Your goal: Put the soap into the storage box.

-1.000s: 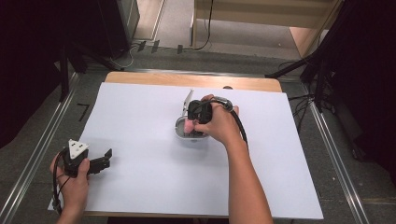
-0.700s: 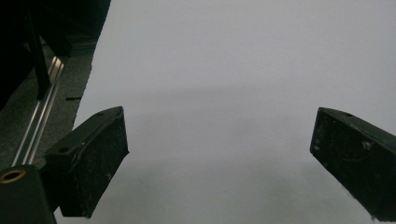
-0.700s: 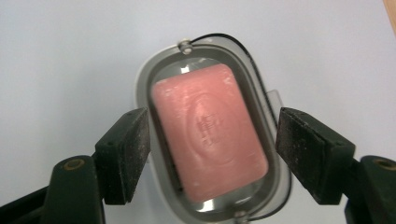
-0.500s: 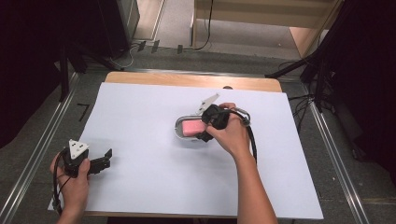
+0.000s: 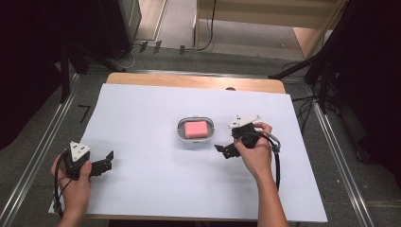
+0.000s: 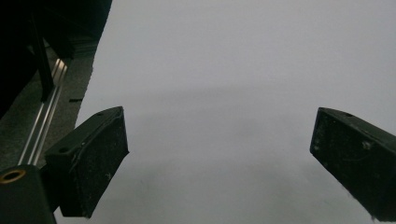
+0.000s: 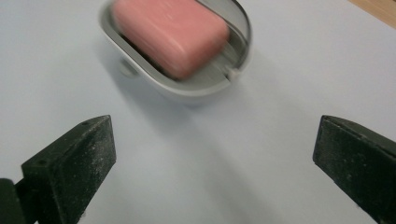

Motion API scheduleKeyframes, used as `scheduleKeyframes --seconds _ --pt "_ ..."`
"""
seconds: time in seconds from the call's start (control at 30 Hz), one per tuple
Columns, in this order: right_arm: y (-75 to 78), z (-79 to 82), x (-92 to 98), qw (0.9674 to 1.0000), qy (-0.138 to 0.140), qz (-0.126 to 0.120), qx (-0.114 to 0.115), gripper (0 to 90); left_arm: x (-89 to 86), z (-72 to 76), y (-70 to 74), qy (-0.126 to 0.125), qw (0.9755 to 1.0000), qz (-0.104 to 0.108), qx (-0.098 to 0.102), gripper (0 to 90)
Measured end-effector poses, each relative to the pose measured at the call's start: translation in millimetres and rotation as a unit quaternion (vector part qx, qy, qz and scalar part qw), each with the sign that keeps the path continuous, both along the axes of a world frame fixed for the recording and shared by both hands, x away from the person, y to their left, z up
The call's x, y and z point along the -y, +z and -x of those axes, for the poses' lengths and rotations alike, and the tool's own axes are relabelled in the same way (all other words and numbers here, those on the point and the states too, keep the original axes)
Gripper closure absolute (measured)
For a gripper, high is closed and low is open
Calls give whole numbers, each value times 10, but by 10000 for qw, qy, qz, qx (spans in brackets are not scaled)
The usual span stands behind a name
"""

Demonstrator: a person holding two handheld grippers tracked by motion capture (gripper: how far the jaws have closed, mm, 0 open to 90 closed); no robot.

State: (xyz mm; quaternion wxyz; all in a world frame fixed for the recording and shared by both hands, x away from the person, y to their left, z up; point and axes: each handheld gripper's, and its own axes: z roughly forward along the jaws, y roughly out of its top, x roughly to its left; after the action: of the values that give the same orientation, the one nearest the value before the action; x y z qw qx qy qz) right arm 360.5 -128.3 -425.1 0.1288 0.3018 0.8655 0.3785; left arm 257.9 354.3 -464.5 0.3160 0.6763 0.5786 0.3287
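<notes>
A pink soap bar (image 5: 196, 128) lies in a small grey-white oval dish (image 5: 180, 135) at the middle of the white sheet. In the right gripper view the soap bar (image 7: 170, 32) and its dish (image 7: 187, 91) sit just ahead of the jaws. My right gripper (image 5: 223, 150) is a short way to the right of the dish, open and holding nothing, its jaws wide apart (image 7: 212, 158). My left gripper (image 5: 108, 161) rests near the sheet's front left corner, open over bare white sheet (image 6: 219, 144).
The white sheet (image 5: 142, 189) covers most of the wooden table (image 5: 189, 81). A metal rail (image 5: 33, 165) runs along the left side and another rail (image 5: 340, 161) along the right. Dark stands and cables lie beyond the far edge.
My right gripper was over the dish a second ago and has drawn back to the right and toward the front, leaving the soap in the dish. The left gripper stayed put.
</notes>
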Motion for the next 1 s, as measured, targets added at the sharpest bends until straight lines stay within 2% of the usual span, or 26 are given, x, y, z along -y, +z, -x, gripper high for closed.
scheduleKeyframes --seconds 0.13,0.43,0.57,0.63,0.77,1.0 --pt "-115 90 147 9997 -232 23 -16 0 -2 1 1 -3 10000 8 1 47" --pt "-254 270 464 9977 -613 -270 -62 0 2 5 1 -5 10000 -14 15 47" --pt "-283 354 620 9958 -816 -420 -49 0 2 5 1 -1 10000 -14 15 47" --pt "-303 400 700 9947 -939 -416 -39 0 3 5 1 2 10000 -11 22 47" --pt "-359 517 914 9913 -1199 -538 -6 0 4 5 0 3 10000 -17 28 47" --pt "-418 660 1141 9876 -1441 -620 -12 0 4 6 1 4 10000 -23 25 47"
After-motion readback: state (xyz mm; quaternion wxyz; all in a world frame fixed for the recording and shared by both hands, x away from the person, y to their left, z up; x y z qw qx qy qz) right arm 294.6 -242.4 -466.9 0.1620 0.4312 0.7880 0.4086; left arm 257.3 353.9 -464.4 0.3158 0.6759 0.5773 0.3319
